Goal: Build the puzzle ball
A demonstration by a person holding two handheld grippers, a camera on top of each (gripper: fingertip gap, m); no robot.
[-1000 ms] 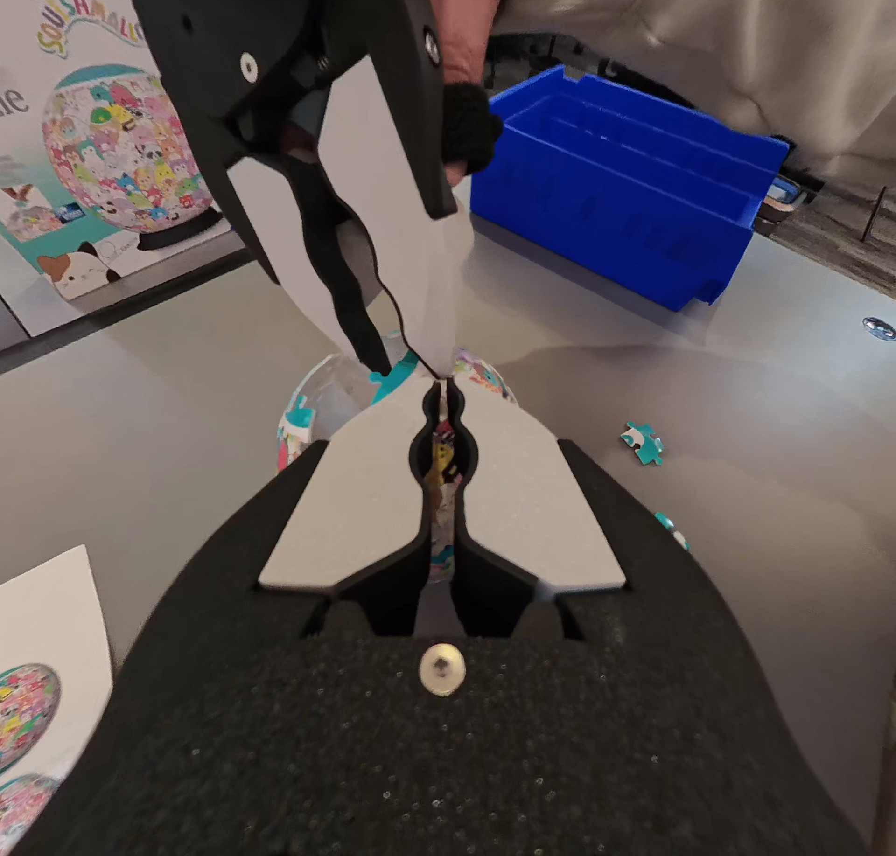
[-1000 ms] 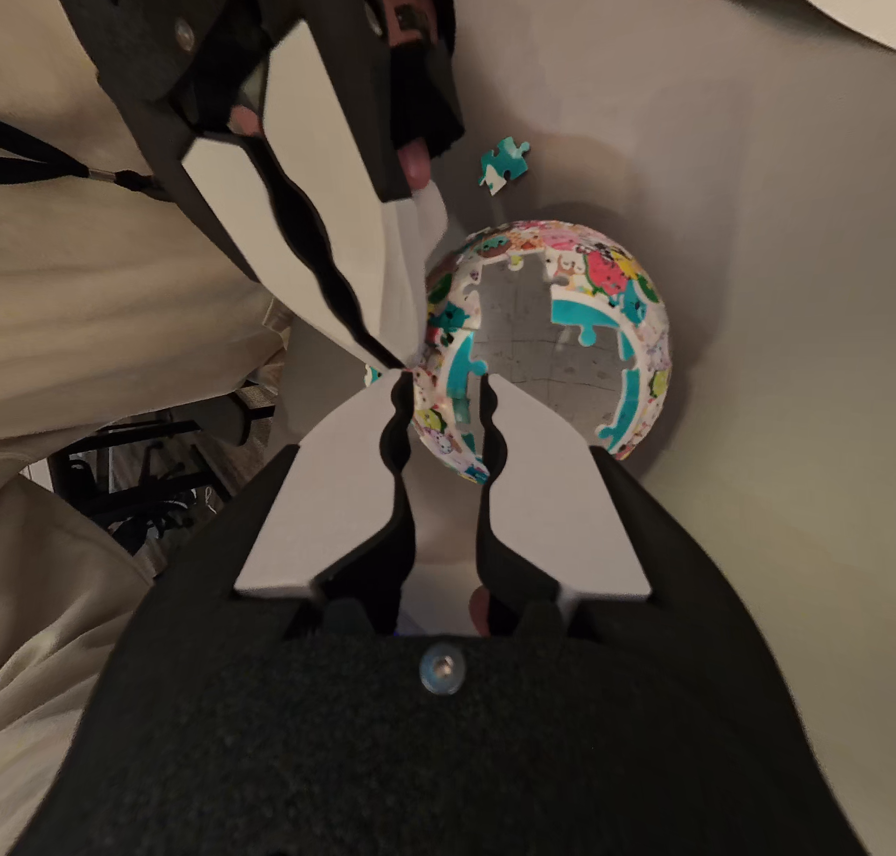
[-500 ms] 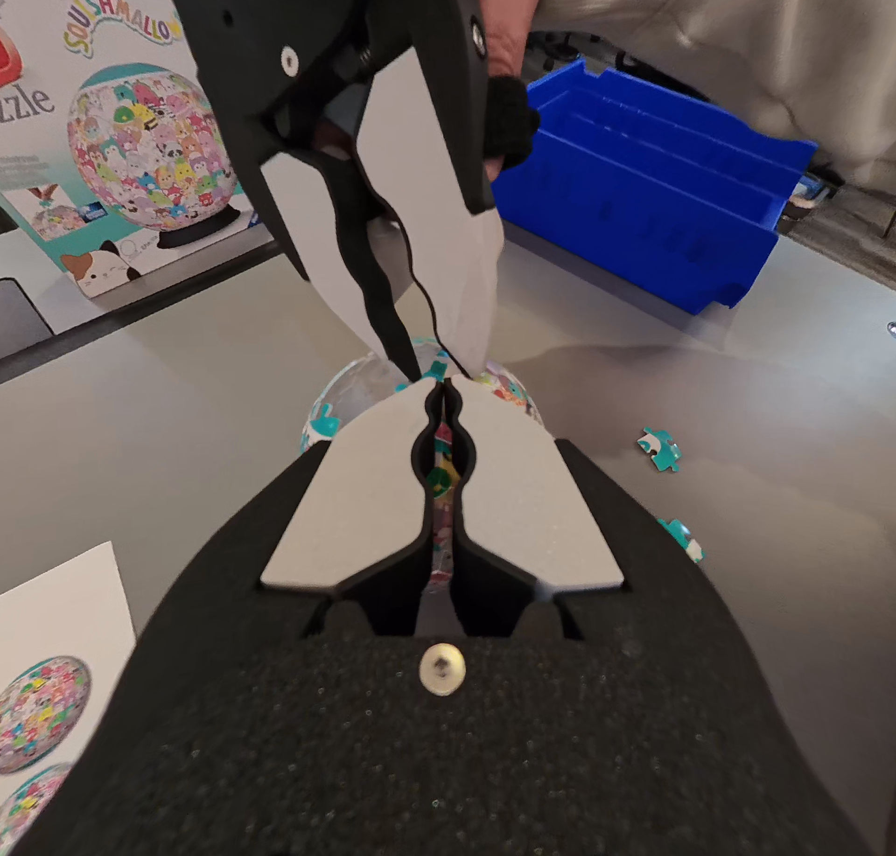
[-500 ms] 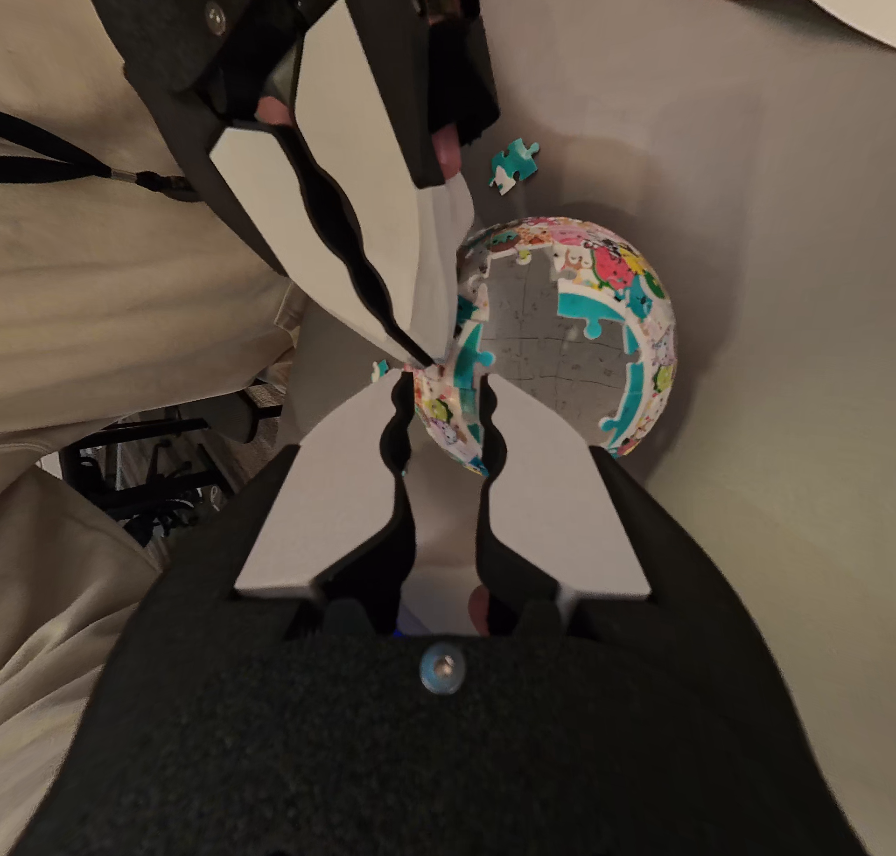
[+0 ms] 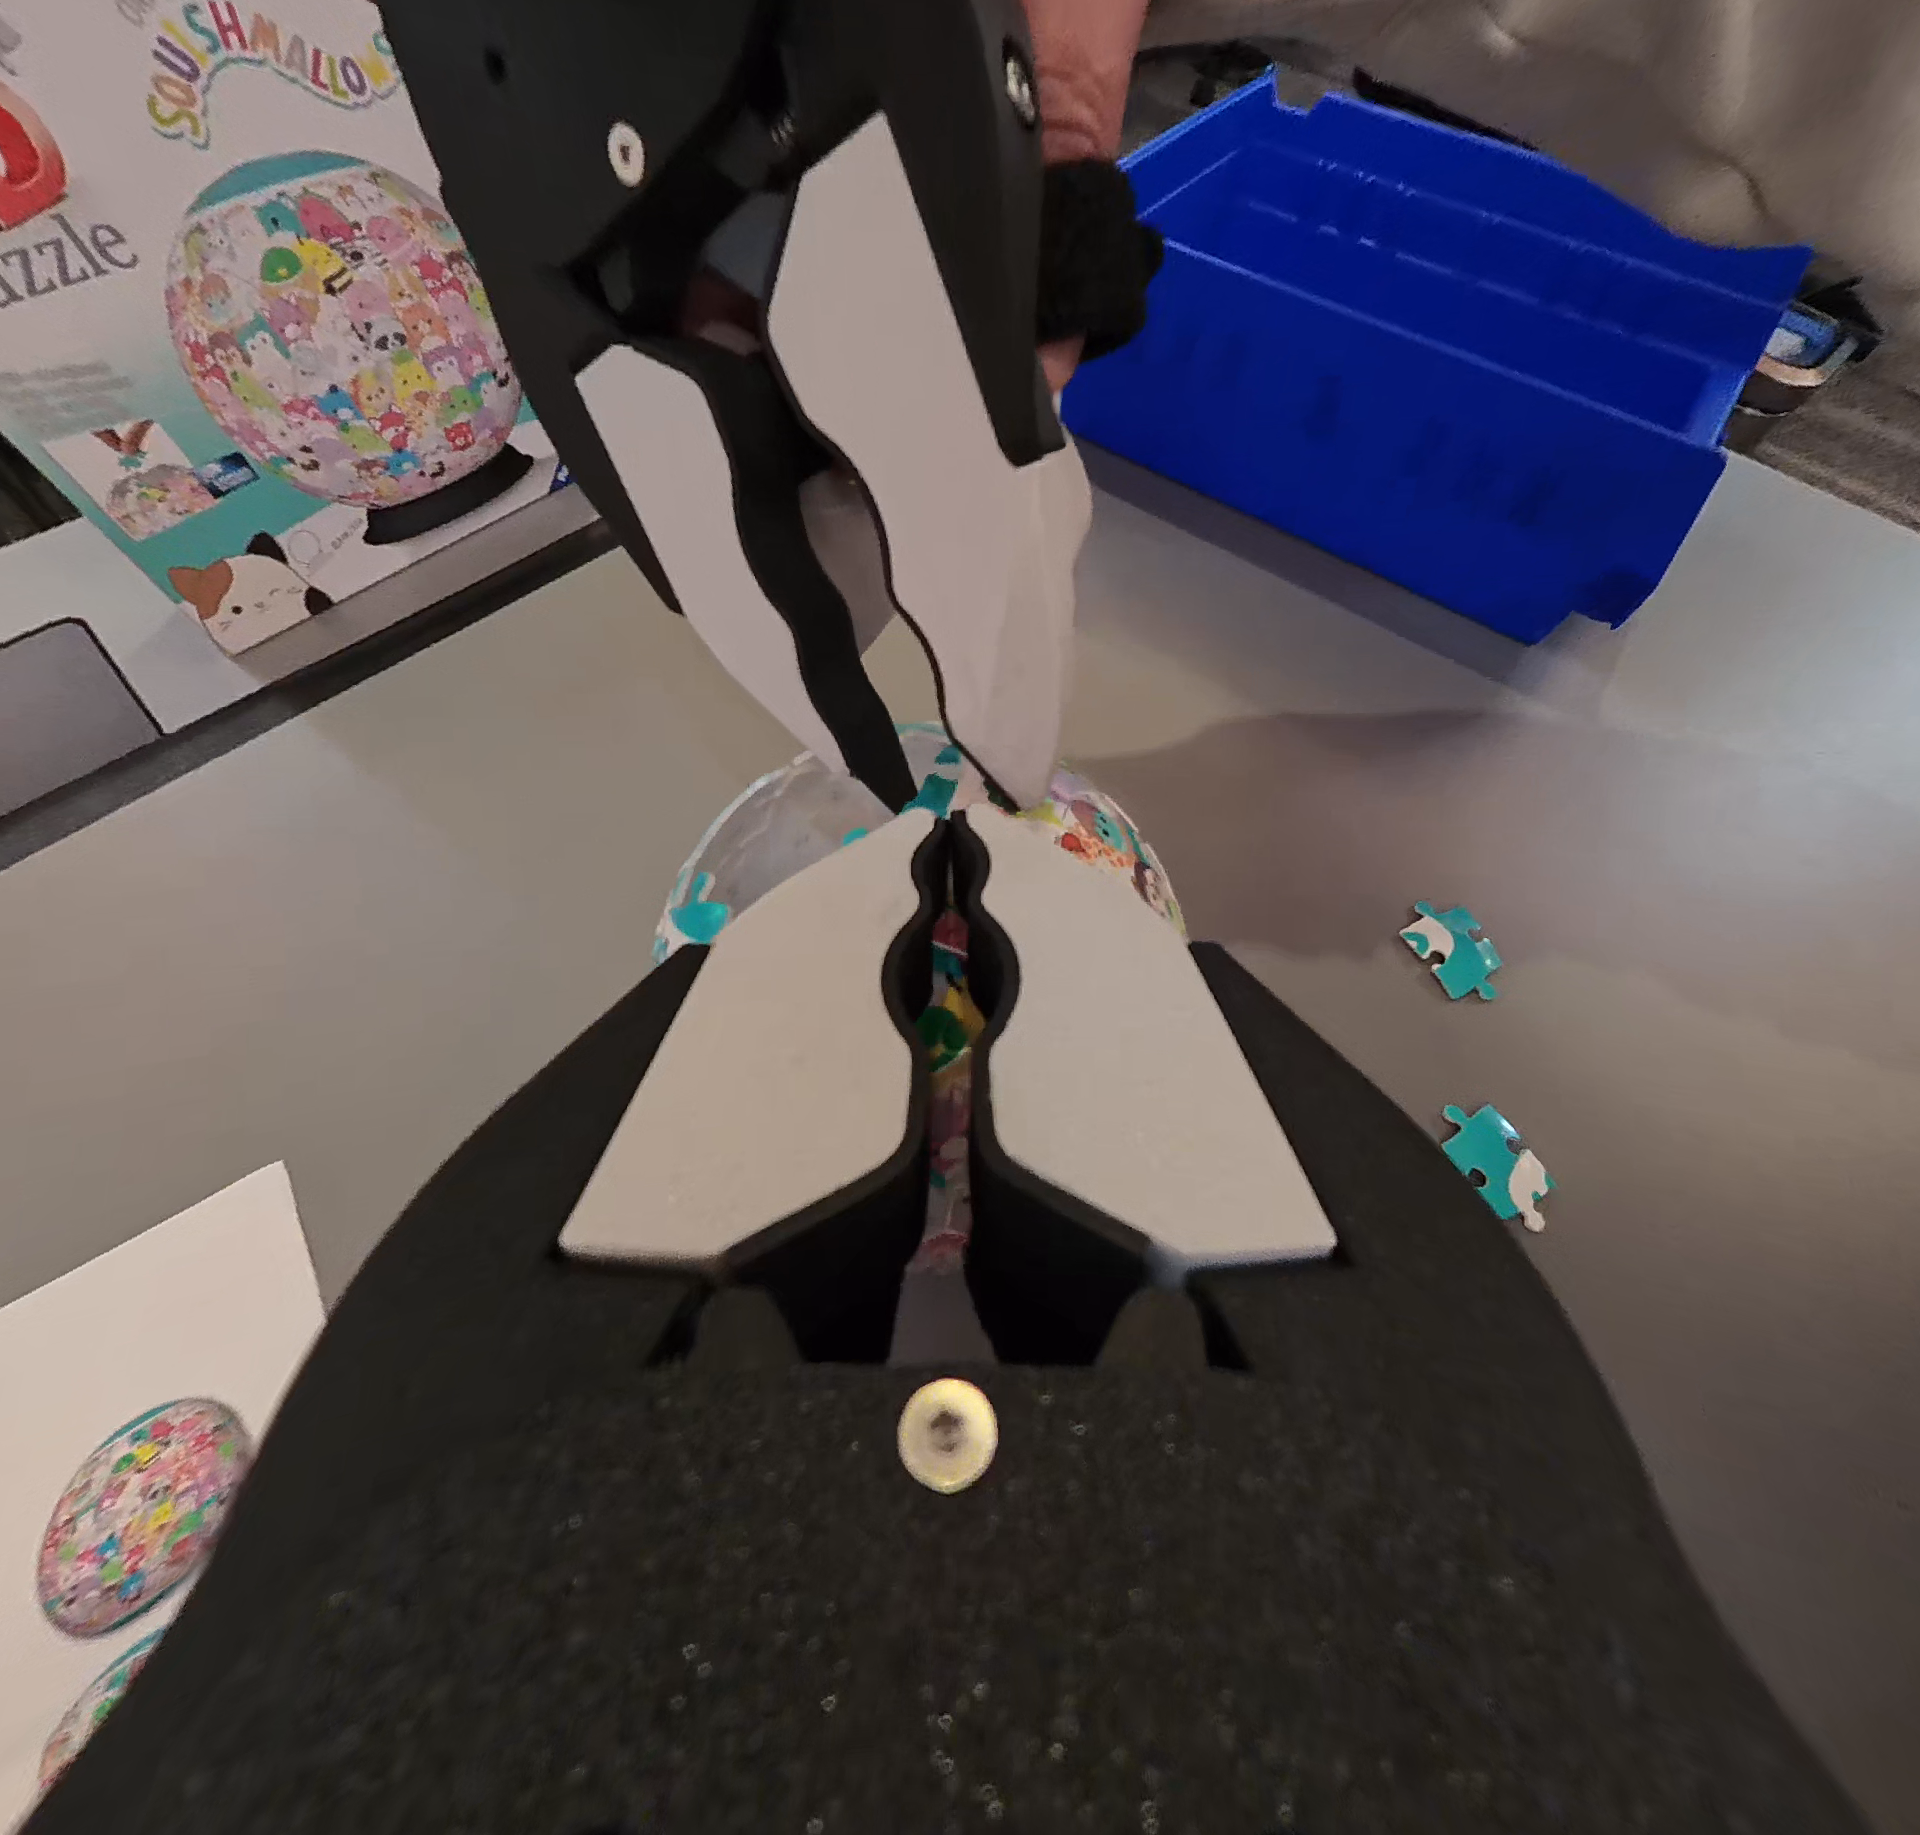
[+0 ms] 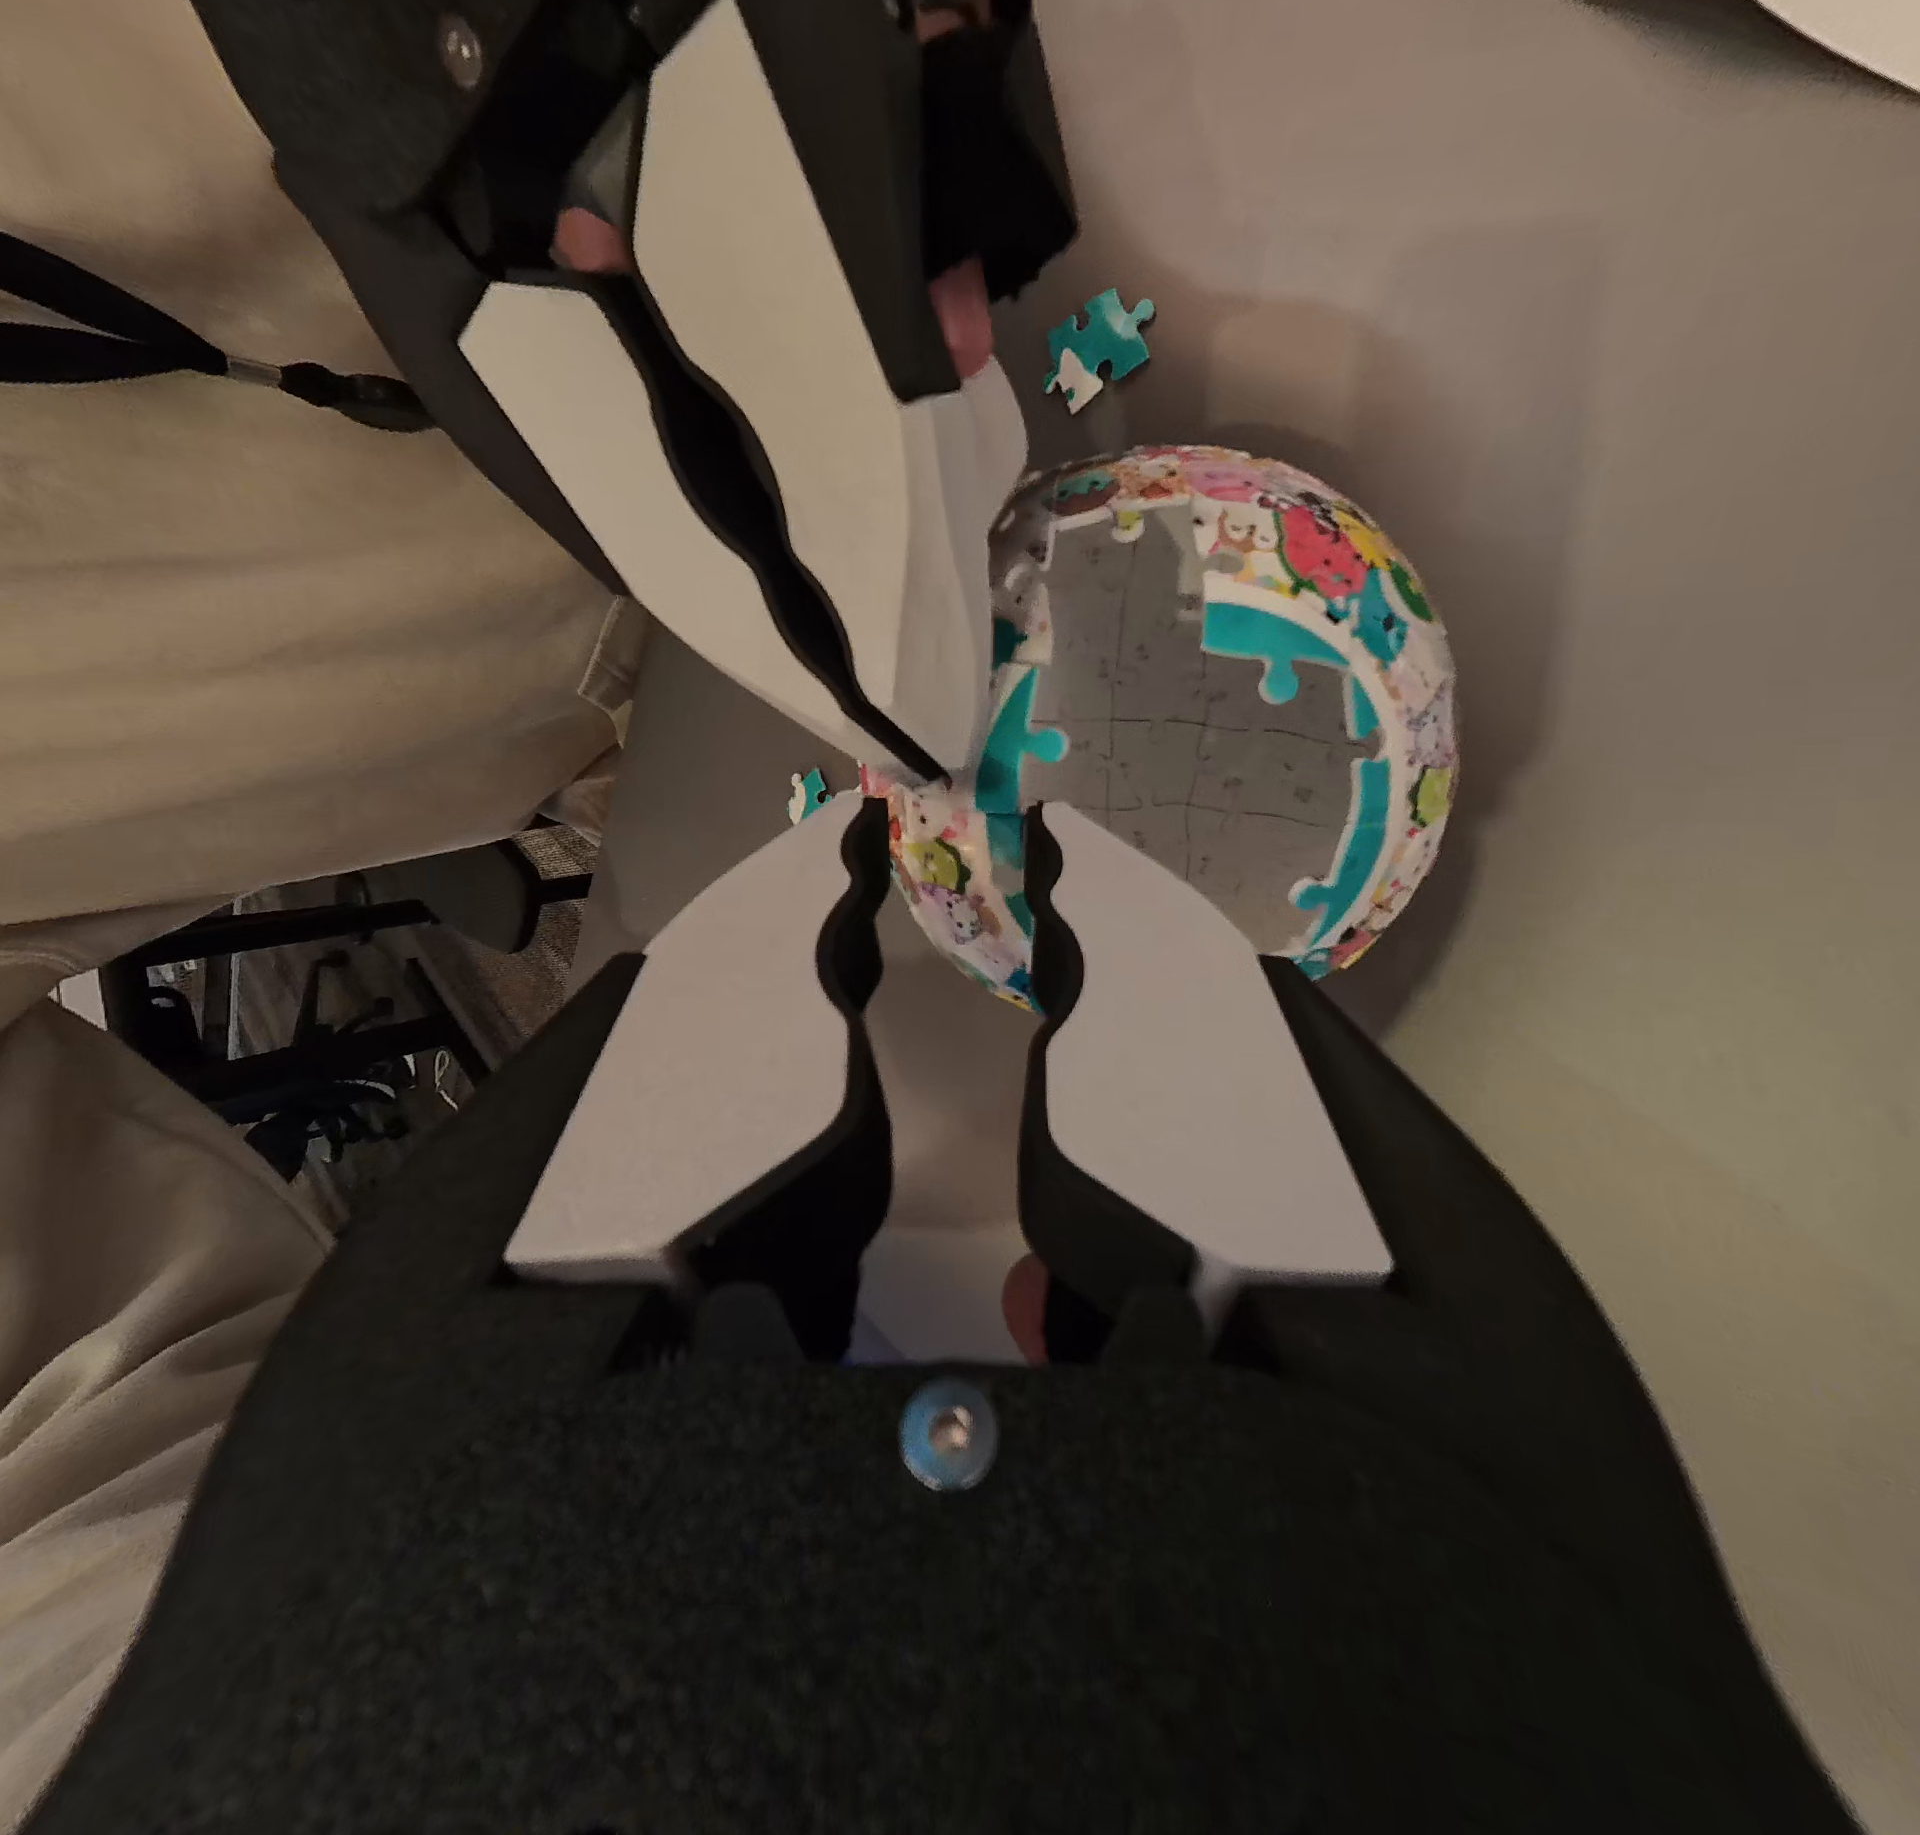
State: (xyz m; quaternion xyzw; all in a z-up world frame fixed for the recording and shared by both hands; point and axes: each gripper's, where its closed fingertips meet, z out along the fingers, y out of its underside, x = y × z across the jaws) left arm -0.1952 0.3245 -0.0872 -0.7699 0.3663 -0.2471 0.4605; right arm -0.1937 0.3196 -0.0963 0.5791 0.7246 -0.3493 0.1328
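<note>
1. Left hand-held gripper point(image 5: 951, 829): jaws clenched on the edge of the puzzle ball point(image 5: 1112, 850), the ball's coloured wall pinched in the slot between its fingers.
2. Right hand-held gripper point(image 6: 956, 809): jaws parted, straddling the ball's rim; whether either finger touches the ball cannot be told. In the left wrist view it comes down from above point(image 5: 956, 793), its tips at the top of the ball.
3. Puzzle ball point(image 6: 1340, 580): partly built sphere with a large hole showing its grey inside, on the grey surface point(image 5: 364, 902) between the two grippers.
4. Loose teal pieces: two on the surface right of the ball, one farther point(image 5: 1452, 949), one nearer point(image 5: 1501, 1167); they lie apart from each other.
5. Blue bin point(image 5: 1455, 331): at the back right of the surface.
6. Puzzle box point(image 5: 260, 331): standing at the back left.
7. White sheet point(image 5: 135, 1390) with printed ball pictures: near left.
</note>
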